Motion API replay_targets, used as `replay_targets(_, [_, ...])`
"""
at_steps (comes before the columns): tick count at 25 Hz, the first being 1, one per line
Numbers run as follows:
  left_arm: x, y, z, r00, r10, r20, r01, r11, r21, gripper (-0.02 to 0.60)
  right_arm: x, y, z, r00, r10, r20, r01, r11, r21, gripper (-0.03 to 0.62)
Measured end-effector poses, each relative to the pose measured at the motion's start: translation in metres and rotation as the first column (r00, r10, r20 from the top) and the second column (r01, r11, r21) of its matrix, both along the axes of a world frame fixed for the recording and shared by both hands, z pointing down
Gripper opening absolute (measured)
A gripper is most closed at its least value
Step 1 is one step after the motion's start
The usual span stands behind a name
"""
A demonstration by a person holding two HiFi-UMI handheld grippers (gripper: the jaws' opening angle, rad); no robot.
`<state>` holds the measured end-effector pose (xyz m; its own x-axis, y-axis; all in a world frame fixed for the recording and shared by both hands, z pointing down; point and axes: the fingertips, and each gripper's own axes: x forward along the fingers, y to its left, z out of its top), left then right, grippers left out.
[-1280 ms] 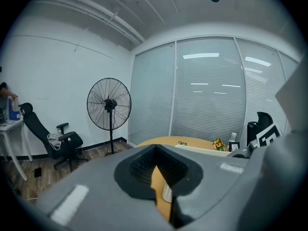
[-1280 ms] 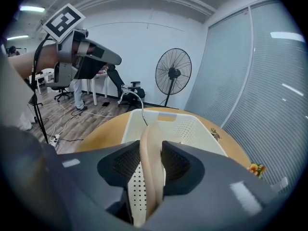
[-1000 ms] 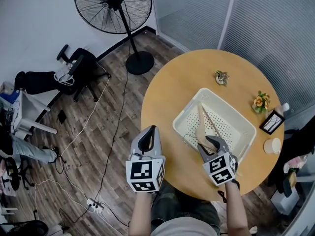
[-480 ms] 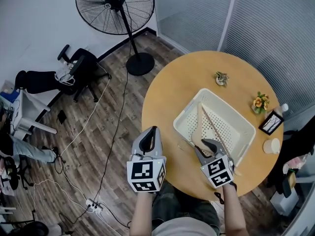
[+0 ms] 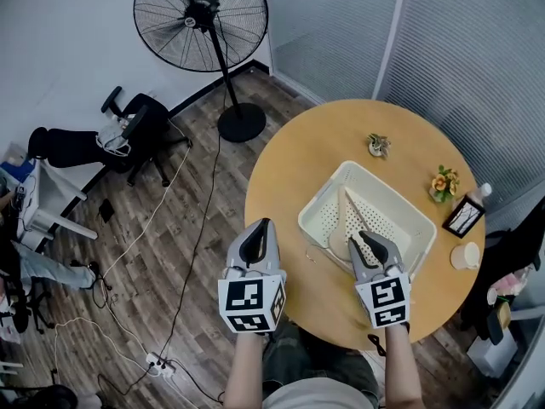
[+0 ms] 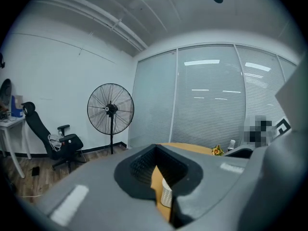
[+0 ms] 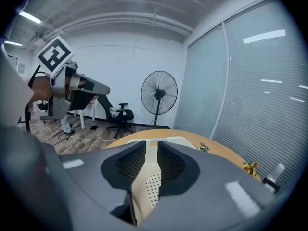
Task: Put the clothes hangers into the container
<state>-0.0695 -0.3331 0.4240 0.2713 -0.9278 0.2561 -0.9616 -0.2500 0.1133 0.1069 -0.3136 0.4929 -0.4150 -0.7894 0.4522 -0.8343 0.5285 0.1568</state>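
A white perforated basket [image 5: 392, 192] stands on the round wooden table [image 5: 289, 177]. One pale wooden hanger [image 5: 345, 220] lies inside it, its wire hook [image 5: 310, 254] poking over the near left rim. My right gripper [image 5: 372, 240] hovers above the basket's near side, clear of the hanger. Its jaws have just been closing, with a narrow gap left and nothing between them; the right gripper view shows the basket floor [image 7: 153, 186] through that gap. My left gripper [image 5: 258, 228] hangs beyond the table's left edge over the floor, holding nothing, with a thin slit between its jaws.
On the table's far right are a small plant [image 5: 375, 146], yellow flowers [image 5: 443, 183], a framed card [image 5: 464, 216], a bottle [image 5: 482, 192] and a cup [image 5: 468, 256]. A standing fan [image 5: 201, 14], an office chair [image 5: 136, 118] and cables [image 5: 128, 245] occupy the floor at left.
My right gripper has lifted off the hanger and its jaws have narrowed. The hanger shifted slightly left and now rests in the basket. The left gripper has stayed put.
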Motion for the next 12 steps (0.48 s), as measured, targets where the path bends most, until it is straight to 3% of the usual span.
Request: replay_targets(12, [0.004, 0.000, -0.038, 1.000, -0.004, -0.010, 0.005, 0.996, 0.089, 0.002, 0.041, -0.008, -0.073, 0.967, 0.183, 0.175, -0.214, 0.959, 0.184, 0.025])
